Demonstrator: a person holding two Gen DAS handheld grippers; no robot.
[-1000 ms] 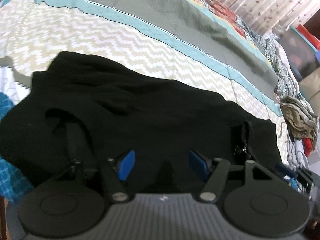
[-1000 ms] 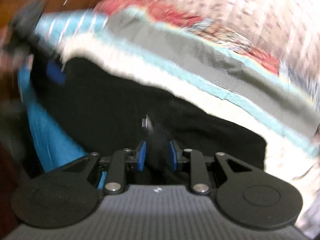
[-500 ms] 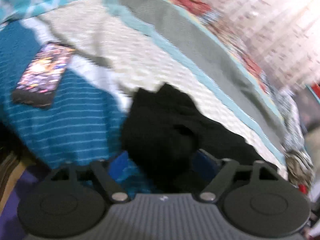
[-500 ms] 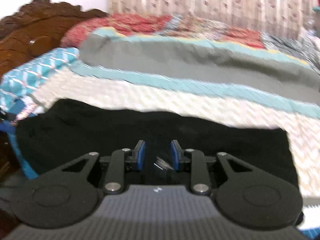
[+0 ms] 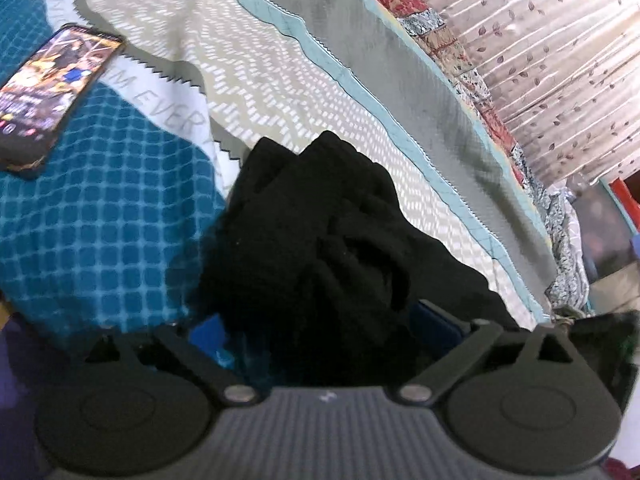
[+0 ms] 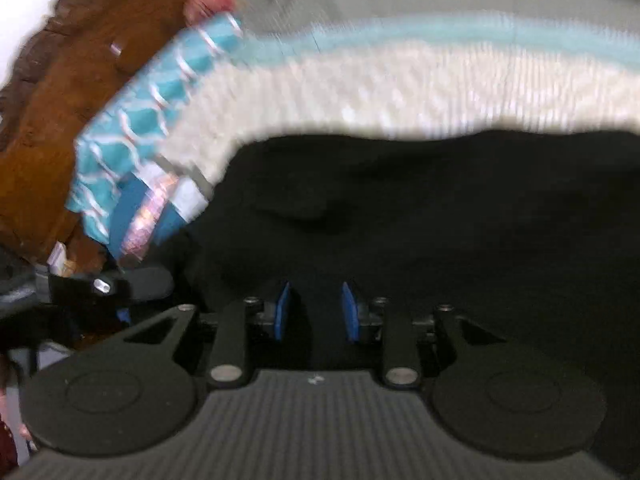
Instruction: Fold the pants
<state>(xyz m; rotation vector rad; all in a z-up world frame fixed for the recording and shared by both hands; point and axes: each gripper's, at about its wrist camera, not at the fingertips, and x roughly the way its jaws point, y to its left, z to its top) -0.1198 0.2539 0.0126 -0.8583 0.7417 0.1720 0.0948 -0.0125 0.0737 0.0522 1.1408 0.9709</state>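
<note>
The black pants (image 5: 320,232) lie bunched on the bed, one end heaped up near the blue checked cloth. My left gripper (image 5: 320,326) straddles that heap. Its jaws are opening wide, and its blue pads (image 5: 206,334) stand clear on either side of the cloth between them. In the blurred right wrist view the pants (image 6: 440,208) spread flat and dark across the bedspread. My right gripper (image 6: 316,312) sits low on them, its pads (image 6: 283,312) narrowly apart with a fold of black cloth pinched between them.
A phone (image 5: 52,96) with a lit screen lies on the blue checked cloth (image 5: 100,240) at the left. The zigzag bedspread (image 5: 280,80) runs behind the pants. A carved wooden headboard (image 6: 60,100) stands at the left; curtains (image 5: 540,60) hang at the far side.
The left view has swung from the spread pants to their bunched end by the phone, and its jaws have widened. The right gripper has moved closer over the pants, its gap unchanged.
</note>
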